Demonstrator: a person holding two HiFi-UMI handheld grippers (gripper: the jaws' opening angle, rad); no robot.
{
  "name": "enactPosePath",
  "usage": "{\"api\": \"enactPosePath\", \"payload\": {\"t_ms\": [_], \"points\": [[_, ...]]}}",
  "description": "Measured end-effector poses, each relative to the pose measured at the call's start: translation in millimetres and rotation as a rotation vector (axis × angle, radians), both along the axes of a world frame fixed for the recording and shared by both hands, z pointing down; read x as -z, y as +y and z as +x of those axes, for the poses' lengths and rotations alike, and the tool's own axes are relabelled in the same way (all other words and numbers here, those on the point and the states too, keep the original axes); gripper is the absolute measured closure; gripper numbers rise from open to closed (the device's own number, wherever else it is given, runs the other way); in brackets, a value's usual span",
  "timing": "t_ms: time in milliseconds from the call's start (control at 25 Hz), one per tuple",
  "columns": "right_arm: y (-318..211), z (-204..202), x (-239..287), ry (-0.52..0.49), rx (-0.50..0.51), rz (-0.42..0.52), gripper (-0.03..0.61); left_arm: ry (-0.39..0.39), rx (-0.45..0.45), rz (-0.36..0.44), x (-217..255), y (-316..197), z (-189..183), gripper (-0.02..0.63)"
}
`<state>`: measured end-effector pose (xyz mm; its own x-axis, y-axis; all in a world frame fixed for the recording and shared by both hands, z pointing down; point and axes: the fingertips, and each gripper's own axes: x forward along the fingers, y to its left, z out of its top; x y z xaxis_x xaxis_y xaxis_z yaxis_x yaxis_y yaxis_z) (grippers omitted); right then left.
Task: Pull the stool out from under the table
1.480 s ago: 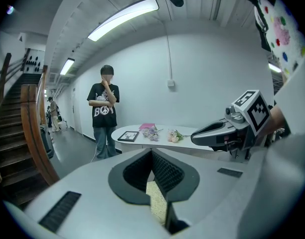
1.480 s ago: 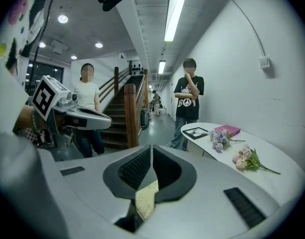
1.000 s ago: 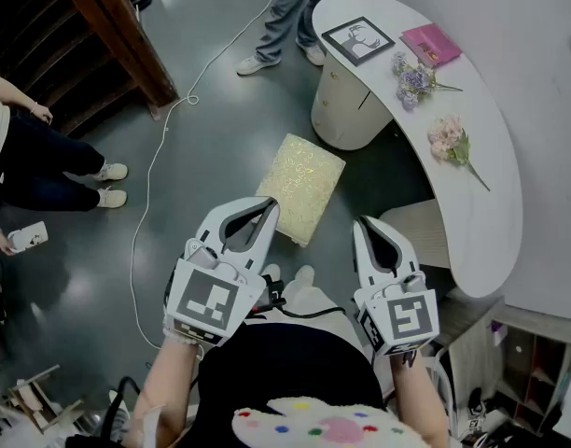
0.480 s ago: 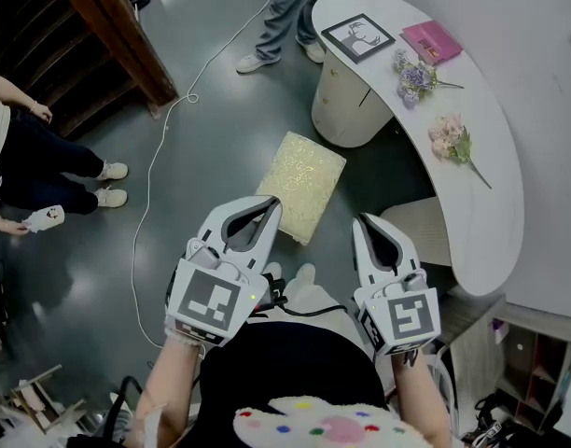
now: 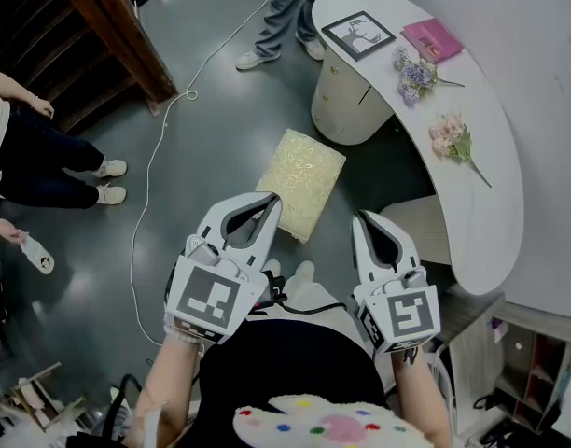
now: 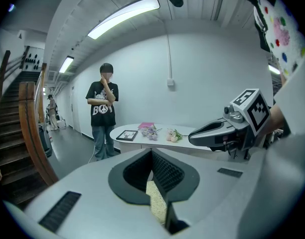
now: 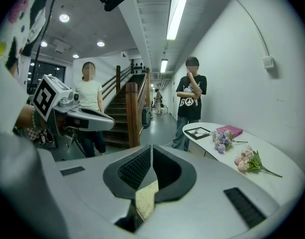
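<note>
The stool, a block with a pale yellow textured top, stands on the dark floor out in the open, left of the curved white table. My left gripper hovers over the stool's near edge, shut and empty. My right gripper hangs to the stool's right, also shut with nothing in it. In the left gripper view the closed jaws leave a slit that shows the stool below. The right gripper view shows its shut jaws with the stool beneath them.
On the table lie a framed picture, a pink book and two flower bunches. A beige block sits partly under the table's edge. A white cable crosses the floor. One person stands by the table, another at left near wooden stairs.
Both grippers stay where they were. The person at the left edge has lowered the hand that holds a small white thing.
</note>
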<state>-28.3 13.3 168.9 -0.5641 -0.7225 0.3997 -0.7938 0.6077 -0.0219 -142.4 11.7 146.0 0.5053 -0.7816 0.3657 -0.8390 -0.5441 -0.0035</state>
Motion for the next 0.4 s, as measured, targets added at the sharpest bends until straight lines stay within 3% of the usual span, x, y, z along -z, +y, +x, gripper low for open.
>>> {"api": "enactPosePath", "payload": {"t_ms": [400], "points": [[-0.5, 1.0, -2.7, -0.006, 0.004, -0.007, 0.535, -0.031, -0.019, -0.009, -3.2, -0.8, 1.6, 0.597]]}}
